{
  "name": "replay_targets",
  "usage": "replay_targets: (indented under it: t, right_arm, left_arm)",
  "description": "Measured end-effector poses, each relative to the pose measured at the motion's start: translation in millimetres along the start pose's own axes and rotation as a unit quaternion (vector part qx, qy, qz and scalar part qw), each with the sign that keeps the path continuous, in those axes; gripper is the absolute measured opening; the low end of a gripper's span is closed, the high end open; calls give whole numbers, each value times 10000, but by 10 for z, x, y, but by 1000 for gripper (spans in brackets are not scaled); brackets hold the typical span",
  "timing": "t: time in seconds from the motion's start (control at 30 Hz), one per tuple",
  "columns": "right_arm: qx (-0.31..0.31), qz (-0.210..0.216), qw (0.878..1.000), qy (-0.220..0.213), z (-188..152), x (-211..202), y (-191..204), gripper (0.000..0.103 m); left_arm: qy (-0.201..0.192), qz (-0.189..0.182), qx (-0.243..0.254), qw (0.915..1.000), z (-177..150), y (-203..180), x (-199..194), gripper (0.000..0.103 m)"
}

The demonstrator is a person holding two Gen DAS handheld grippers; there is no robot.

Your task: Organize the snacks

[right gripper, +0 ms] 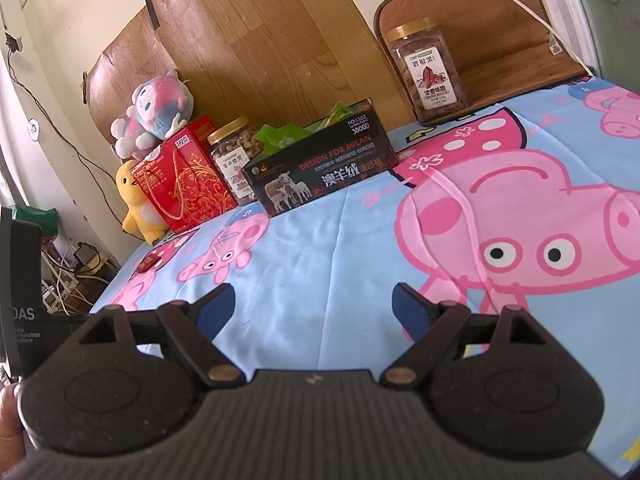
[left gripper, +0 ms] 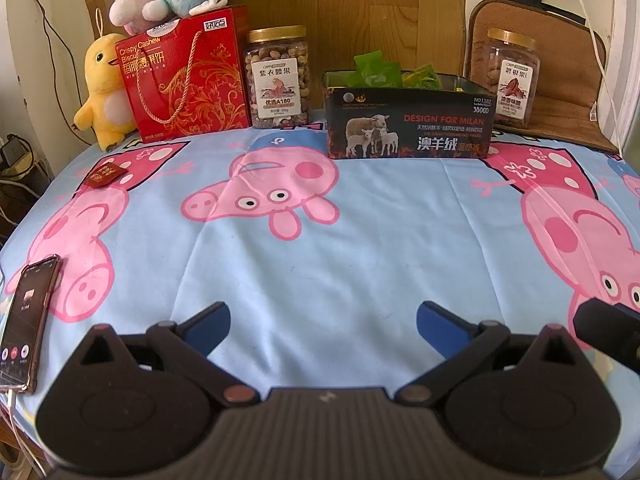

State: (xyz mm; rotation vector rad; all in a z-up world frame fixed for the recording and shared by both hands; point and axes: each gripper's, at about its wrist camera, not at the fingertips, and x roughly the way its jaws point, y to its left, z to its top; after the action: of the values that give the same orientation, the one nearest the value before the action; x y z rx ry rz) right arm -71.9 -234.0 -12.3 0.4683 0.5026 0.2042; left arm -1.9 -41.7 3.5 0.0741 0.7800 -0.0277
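Black, with sheep printed on its front, the open rectangular box [left gripper: 408, 124] holds green snack packets [left gripper: 378, 70]. Left of it stand one gold-lidded clear jar of mixed nuts [left gripper: 277, 78] and one red gift bag [left gripper: 186, 76]; right of it, a second gold-lidded jar [left gripper: 510, 78]. One small red packet [left gripper: 105, 175] lies far left. My left claw [left gripper: 323, 328] and right claw [right gripper: 313, 310] gape wide, empty.
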Motion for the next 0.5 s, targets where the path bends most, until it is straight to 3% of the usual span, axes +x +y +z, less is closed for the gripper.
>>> replay_targets:
  t: [0.5]
  right_arm:
    - [11,-8,10000,-3,3,2,-1,88]
  left_arm:
    - [-5,-56,1,10000,1,-1,-12,103]
